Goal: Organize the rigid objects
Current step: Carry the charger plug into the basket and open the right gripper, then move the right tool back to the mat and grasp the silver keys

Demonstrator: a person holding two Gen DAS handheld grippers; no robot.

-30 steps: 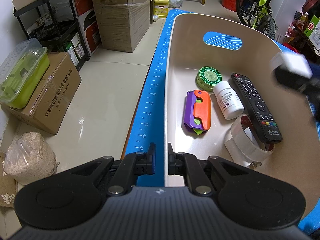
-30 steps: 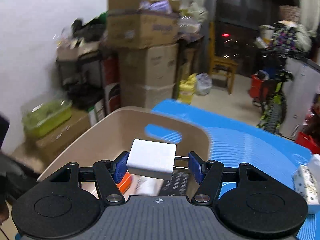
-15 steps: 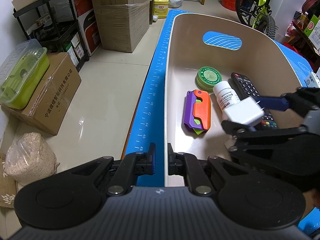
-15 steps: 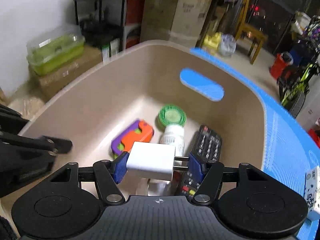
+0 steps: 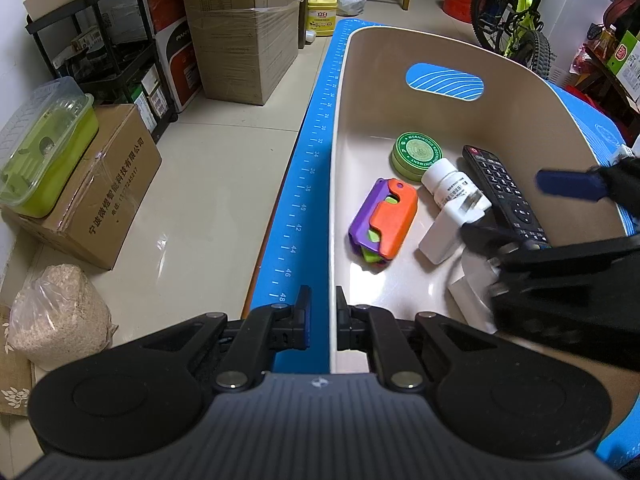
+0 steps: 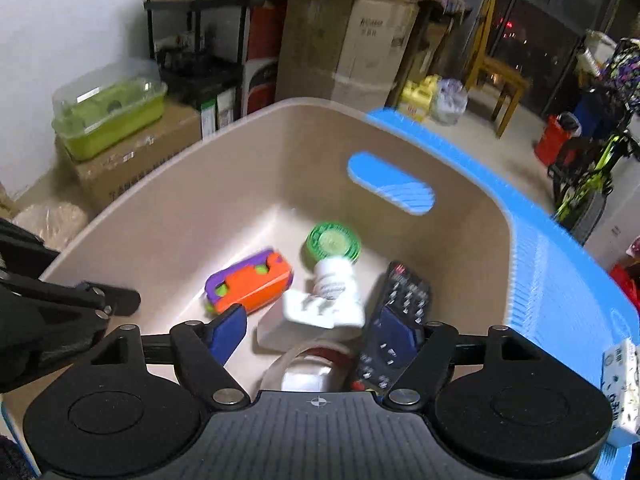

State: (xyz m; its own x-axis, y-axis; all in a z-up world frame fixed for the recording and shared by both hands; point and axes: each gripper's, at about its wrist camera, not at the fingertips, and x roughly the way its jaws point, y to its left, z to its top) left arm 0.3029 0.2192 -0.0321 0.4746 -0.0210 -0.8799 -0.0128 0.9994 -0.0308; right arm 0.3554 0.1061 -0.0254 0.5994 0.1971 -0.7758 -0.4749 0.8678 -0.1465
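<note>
A beige bin stands on a blue mat. In it lie a green tin, a white pill bottle, a black remote, an orange-purple toy, a tape roll and a white charger block. My right gripper is open above the charger, which lies loose by the bottle; it also shows in the left wrist view. My left gripper is shut on the bin's near rim.
Cardboard boxes, a black shelf and a green lidded container stand on the floor to the left. A bicycle is at the far right. A tissue pack lies on the mat right of the bin.
My right gripper carried the white charger over the bin, lowered it inside and opened. The charger now lies on the bin floor. The left gripper has not moved.
</note>
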